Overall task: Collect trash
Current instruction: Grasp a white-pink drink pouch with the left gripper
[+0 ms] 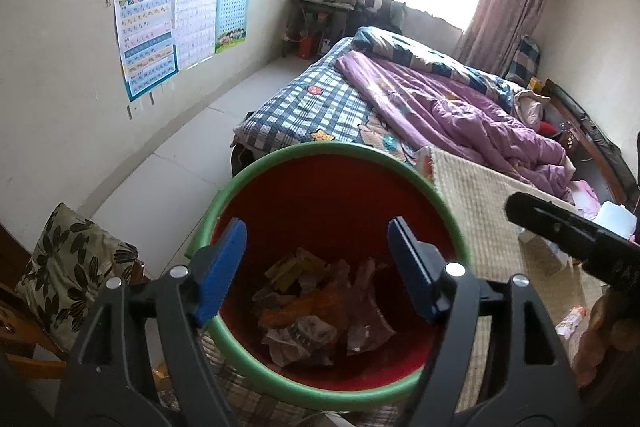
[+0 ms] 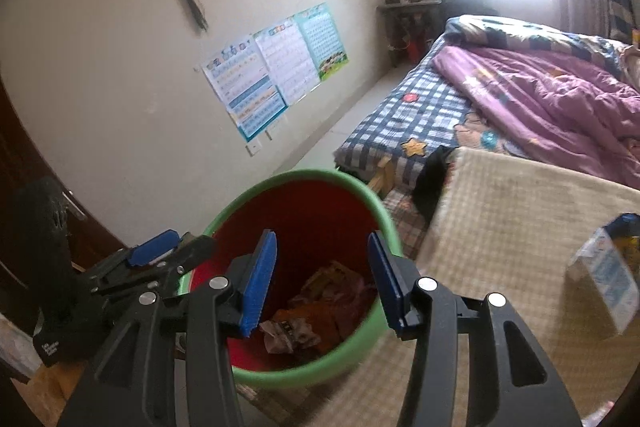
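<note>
A red trash bin with a green rim (image 1: 256, 167) stands on the bed's near end; it also shows in the right wrist view (image 2: 280, 181). Crumpled wrappers and paper (image 1: 316, 315) lie in its bottom, also seen from the right (image 2: 316, 311). My left gripper (image 1: 318, 247) is open and empty above the bin's mouth. My right gripper (image 2: 322, 263) is open and empty above the bin too. The left gripper (image 2: 156, 251) appears at the bin's left rim in the right wrist view; the right gripper's black body (image 1: 576, 231) shows at the right of the left wrist view.
A beige woven mat (image 2: 520, 211) covers the bed's near end. A small carton (image 2: 608, 275) and a wrapper (image 1: 572, 323) lie on it. A purple quilt (image 1: 460, 111) is bunched on the plaid sheet. A floral cushion (image 1: 72, 267) sits on a wooden chair at left.
</note>
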`<state>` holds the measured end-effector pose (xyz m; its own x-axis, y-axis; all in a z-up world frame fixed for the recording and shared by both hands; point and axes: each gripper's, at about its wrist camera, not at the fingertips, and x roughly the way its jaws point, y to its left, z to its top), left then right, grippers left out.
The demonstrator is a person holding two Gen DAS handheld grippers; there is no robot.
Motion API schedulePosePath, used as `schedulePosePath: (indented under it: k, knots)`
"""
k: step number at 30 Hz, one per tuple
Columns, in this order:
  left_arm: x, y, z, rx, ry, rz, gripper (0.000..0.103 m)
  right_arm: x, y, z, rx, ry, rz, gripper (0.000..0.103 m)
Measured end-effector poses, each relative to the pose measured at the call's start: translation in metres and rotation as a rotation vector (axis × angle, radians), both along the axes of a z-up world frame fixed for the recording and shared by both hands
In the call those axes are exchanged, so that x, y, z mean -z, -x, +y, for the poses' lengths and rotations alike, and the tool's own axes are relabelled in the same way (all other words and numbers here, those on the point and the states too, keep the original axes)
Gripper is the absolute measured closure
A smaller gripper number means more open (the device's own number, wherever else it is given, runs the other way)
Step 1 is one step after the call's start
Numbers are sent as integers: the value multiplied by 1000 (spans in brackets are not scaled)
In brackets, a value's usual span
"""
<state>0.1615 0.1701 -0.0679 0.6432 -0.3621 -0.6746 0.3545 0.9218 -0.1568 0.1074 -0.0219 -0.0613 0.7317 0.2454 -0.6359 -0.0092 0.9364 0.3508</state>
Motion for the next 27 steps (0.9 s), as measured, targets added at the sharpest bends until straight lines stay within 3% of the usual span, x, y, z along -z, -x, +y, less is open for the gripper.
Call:
schedulePosePath:
  k: [14, 22, 27]
  knots:
    - [-17, 44, -60, 142, 3, -36, 32, 3, 86, -76, 197, 18, 11, 54]
    - [-10, 75, -97, 204, 0, -4, 32, 23, 139, -145, 354, -7, 70, 54]
    - [-2, 103, -136, 317, 3, 28, 32, 32, 176, -187, 444, -14, 100, 53]
